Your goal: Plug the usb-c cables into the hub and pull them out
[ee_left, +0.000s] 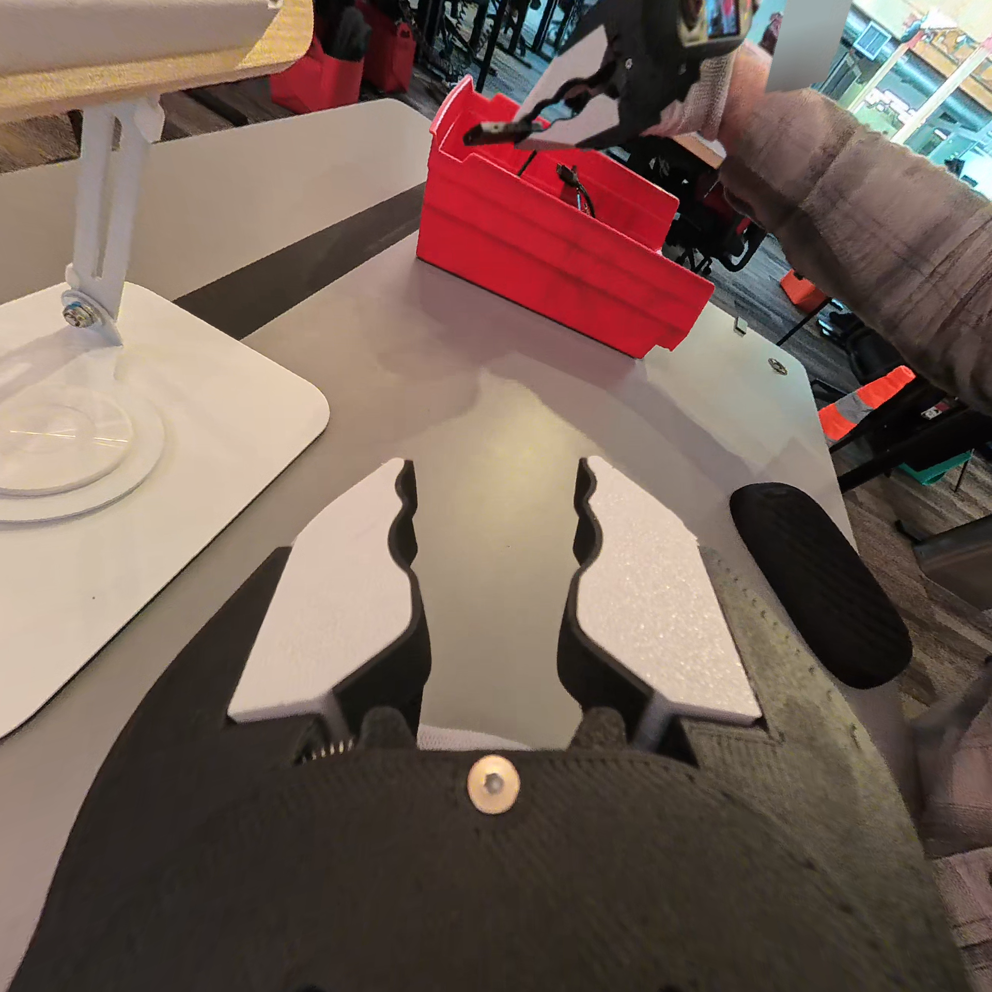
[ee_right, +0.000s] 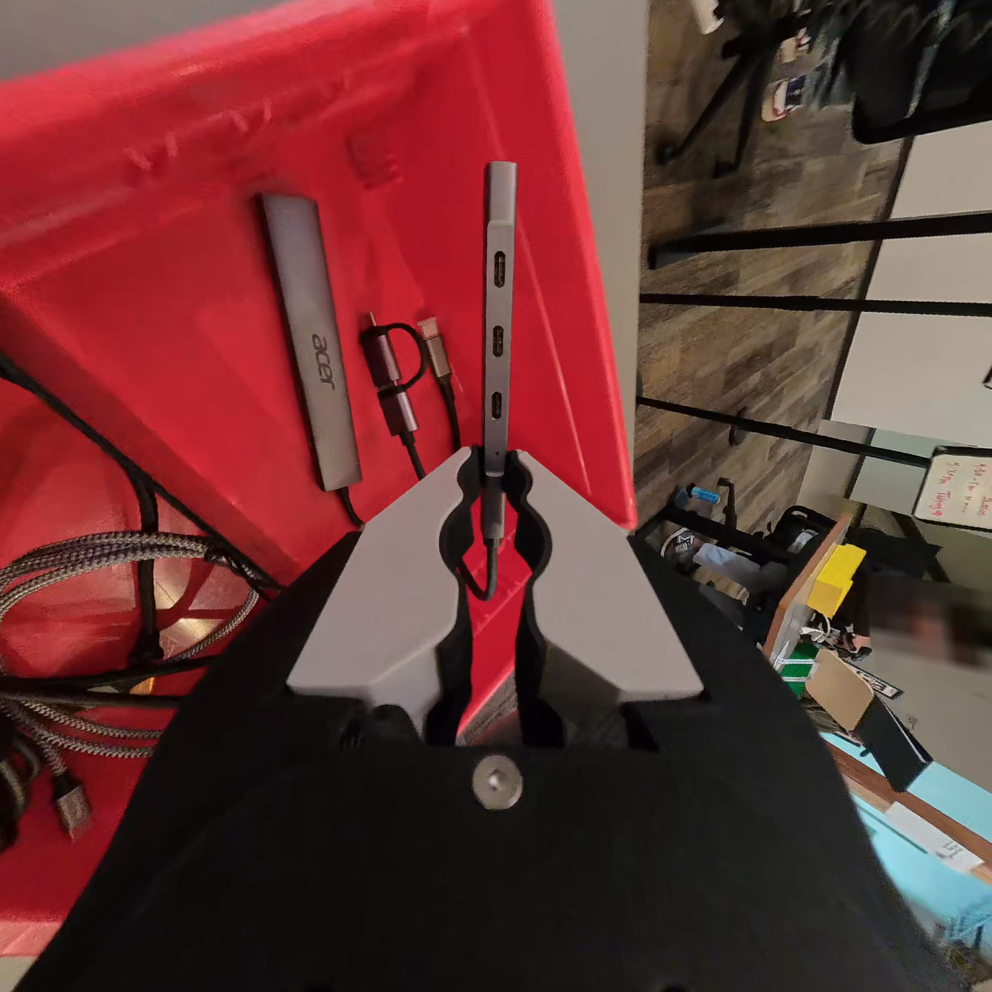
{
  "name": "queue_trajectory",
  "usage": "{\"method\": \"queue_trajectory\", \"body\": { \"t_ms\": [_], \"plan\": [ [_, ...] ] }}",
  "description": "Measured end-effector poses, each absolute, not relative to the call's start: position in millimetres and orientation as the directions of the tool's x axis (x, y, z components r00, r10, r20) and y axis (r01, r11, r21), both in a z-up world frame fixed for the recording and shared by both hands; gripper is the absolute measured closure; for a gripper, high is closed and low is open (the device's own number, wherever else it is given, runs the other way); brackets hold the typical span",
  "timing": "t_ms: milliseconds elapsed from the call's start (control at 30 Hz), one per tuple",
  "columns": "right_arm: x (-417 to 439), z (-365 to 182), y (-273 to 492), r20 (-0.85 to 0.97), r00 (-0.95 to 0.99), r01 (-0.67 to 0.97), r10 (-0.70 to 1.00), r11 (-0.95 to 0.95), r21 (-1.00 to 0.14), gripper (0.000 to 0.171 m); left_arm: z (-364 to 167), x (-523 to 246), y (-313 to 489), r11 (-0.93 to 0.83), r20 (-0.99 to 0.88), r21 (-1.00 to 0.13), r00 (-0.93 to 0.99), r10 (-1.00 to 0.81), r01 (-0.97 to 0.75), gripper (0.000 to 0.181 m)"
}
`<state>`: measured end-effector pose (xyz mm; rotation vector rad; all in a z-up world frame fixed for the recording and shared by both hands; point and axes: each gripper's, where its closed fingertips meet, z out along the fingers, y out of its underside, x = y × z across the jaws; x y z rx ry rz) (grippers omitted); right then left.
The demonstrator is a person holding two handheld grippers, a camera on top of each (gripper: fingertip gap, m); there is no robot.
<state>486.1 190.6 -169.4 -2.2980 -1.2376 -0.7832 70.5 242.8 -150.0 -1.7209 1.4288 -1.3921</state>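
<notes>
My right gripper [ee_right: 495,456] is shut on the cable end of a slim grey usb hub [ee_right: 500,300]. It holds the hub edge-on over the red bin [ee_right: 161,214], with the hub's row of ports facing the camera. On the bin floor lie a second grey hub [ee_right: 311,343], a usb-c plug [ee_right: 436,349], a black adapter plug [ee_right: 389,376] and braided cables [ee_right: 107,558]. In the left wrist view the right gripper [ee_left: 529,131] holds the hub [ee_left: 488,132] above the bin [ee_left: 537,252]. My left gripper [ee_left: 495,467] is open and empty, low over the grey table [ee_left: 499,408].
A white stand with a flat base [ee_left: 161,429] sits at the left of the table. A black padded chair armrest [ee_left: 821,585] lies past the table's right edge. A person's grey sleeve [ee_left: 885,214] reaches in from the right. Beyond the table are wood floor and desk legs. The gap from one gripper's tips to the other's is roughly 40 centimetres. From my right tips it is roughly 10 centimetres to the usb-c plug [ee_right: 436,349]; from my left, 45 centimetres.
</notes>
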Motion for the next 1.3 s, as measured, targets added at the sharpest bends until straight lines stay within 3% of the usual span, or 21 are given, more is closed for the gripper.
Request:
{"method": "queue_trajectory", "body": {
  "t_ms": [167,333,533,667,867,967,1167,1300],
  "plan": [
    [492,-199,194,0.587,0.418,0.848,0.694,-0.529,0.022,0.164,-154,71,243,-0.324,0.387,-0.848,-0.072,-0.919,-0.418,0.125],
    [496,-224,187,0.404,0.517,0.793,0.755,-0.6,0.107,0.165,-160,73,241,-0.312,0.378,-0.843,-0.07,-0.923,-0.439,0.125],
    [497,-241,188,0.24,0.651,0.714,0.72,-0.688,0.128,0.165,-164,73,239,-0.297,0.366,-0.839,-0.07,-0.928,-0.457,0.125],
    [502,-247,192,0.231,0.678,0.687,0.698,-0.714,0.138,0.164,-164,72,239,-0.292,0.363,-0.838,-0.072,-0.929,-0.461,0.125],
    [510,-249,199,0.33,0.618,0.683,0.713,-0.695,0.223,0.159,-168,73,241,-0.266,0.33,-0.84,-0.055,-0.943,-0.473,0.125],
    [516,-244,202,0.399,0.587,0.672,0.705,-0.699,0.246,0.147,-170,72,241,-0.244,0.305,-0.839,-0.049,-0.951,-0.487,0.125],
    [515,-209,213,0.556,0.534,0.683,0.637,-0.713,0.162,0.125,-171,74,239,-0.232,0.291,-0.839,-0.046,-0.956,-0.492,0.125],
    [511,-150,219,0.76,0.406,0.69,0.507,-0.715,0.108,0.124,-165,76,241,-0.214,0.263,-0.853,-0.039,-0.964,-0.476,0.124]
  ]
}}
